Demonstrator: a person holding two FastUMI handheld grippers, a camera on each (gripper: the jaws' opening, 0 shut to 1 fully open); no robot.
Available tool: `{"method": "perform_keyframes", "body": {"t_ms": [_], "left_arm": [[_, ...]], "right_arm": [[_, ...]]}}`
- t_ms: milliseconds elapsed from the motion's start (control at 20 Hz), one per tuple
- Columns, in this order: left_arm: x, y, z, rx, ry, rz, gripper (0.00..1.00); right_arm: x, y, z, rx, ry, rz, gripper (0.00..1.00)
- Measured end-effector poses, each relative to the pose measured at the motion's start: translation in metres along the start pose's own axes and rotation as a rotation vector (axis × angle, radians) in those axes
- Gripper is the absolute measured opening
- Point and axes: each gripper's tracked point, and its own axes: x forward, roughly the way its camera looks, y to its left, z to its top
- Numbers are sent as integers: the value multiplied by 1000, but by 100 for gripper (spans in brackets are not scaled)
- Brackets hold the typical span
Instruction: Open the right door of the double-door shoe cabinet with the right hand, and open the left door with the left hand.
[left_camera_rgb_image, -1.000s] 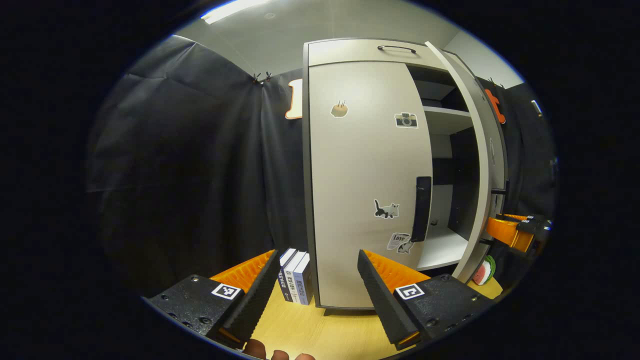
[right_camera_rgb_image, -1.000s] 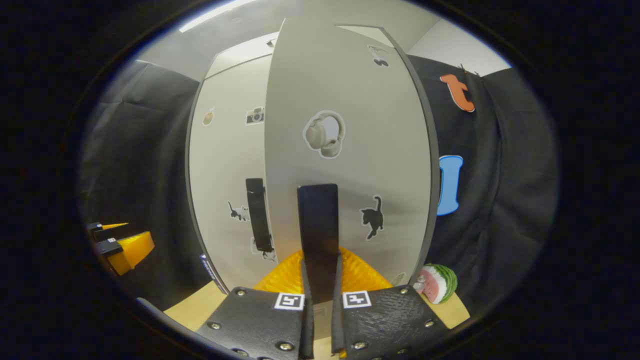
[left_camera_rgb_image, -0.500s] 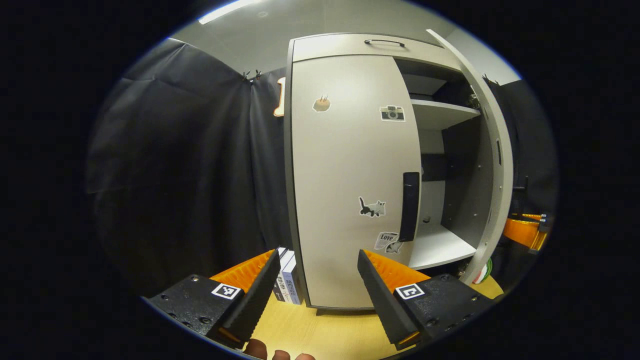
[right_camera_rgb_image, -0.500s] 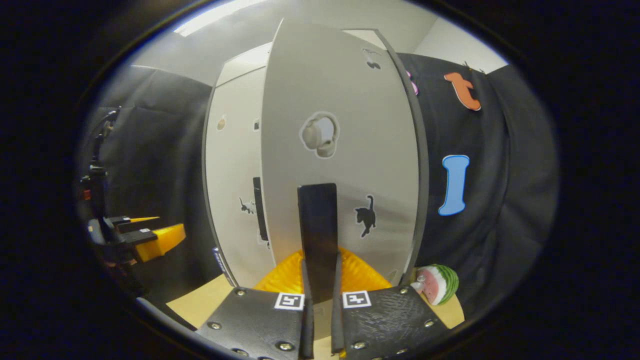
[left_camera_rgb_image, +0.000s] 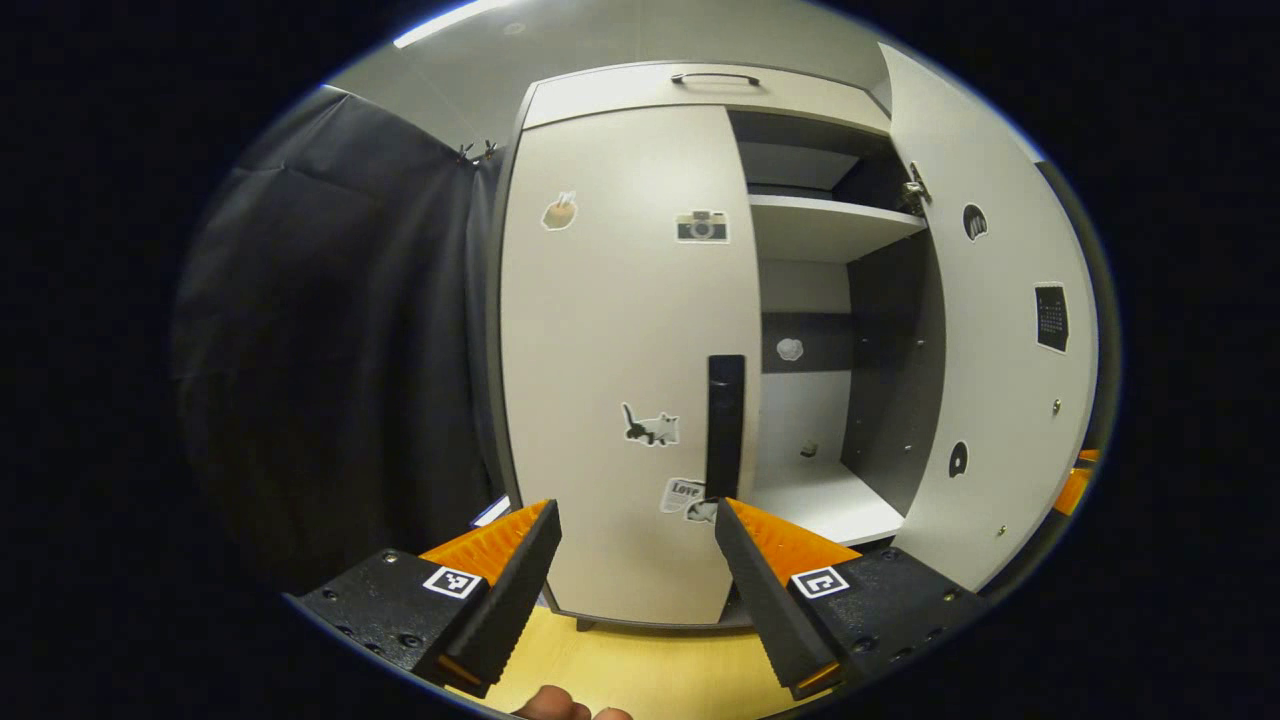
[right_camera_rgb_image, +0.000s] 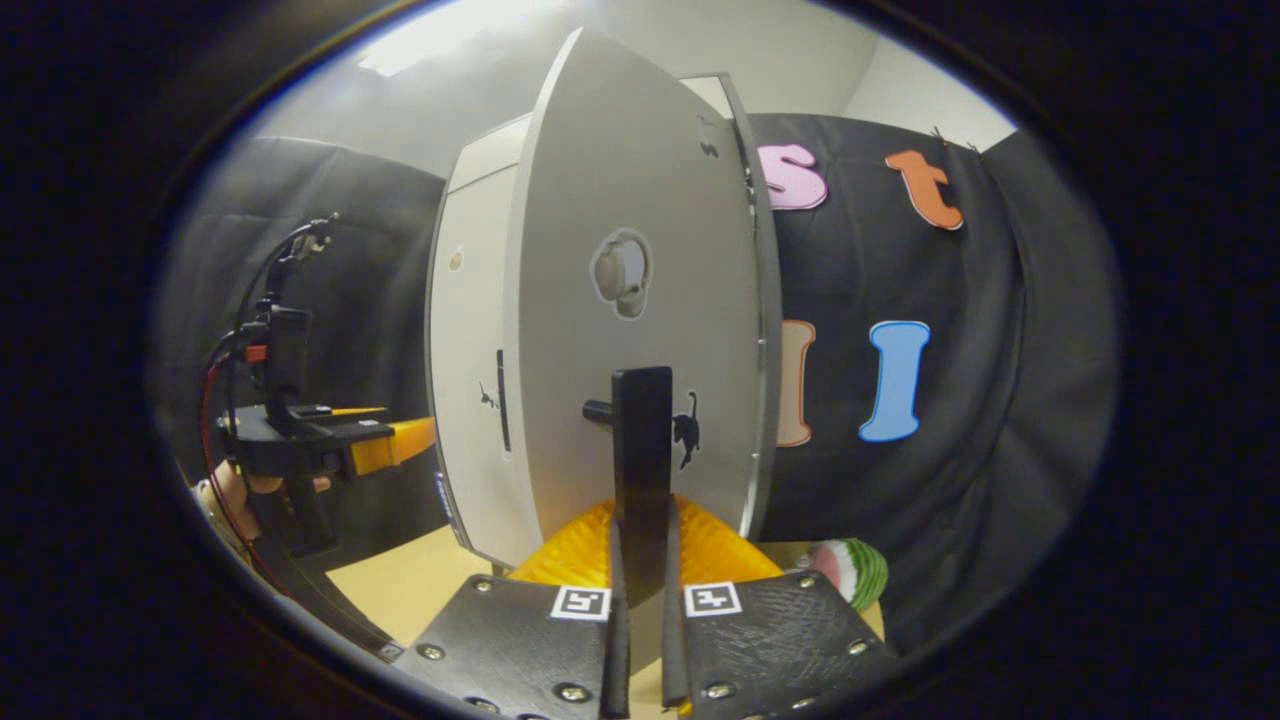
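Two doors, one done: the right door (left_camera_rgb_image: 1000, 330) stands swung wide, its black handle (right_camera_rgb_image: 641, 470) clamped between the right tongs (right_camera_rgb_image: 640, 600). Just ahead of the left tongs (left_camera_rgb_image: 635, 560), which gape with nothing between them, the left door (left_camera_rgb_image: 620, 350) sits closed, its handle (left_camera_rgb_image: 725, 425) slightly to their right. Closing off-centre could pinch only the handle's edge and slip. Both tongs point level at the cabinet, above the tabletop (left_camera_rgb_image: 640, 670).
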Motion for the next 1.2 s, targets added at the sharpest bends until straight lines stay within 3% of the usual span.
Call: {"method": "perform_keyframes", "body": {"t_ms": [300,400,600,900,1200], "left_arm": [[-20,-49,1,-1,3,12,96],[-30,-57,1,-4,6,31,96],[-51,-60,-1,-4,9,97,97],[-81,-66,-3,2,16,185,97],[-102,-80,-1,-11,18,201,96]], "right_arm": [[-9,-53,-3,-89,12,9,12],[-17,-40,-8,-6,18,117,12],[-34,-48,-21,9,30,170,12],[-53,-80,-6,86,-25,196,12],[-68,-102,-6,112,-38,200,12]]}}
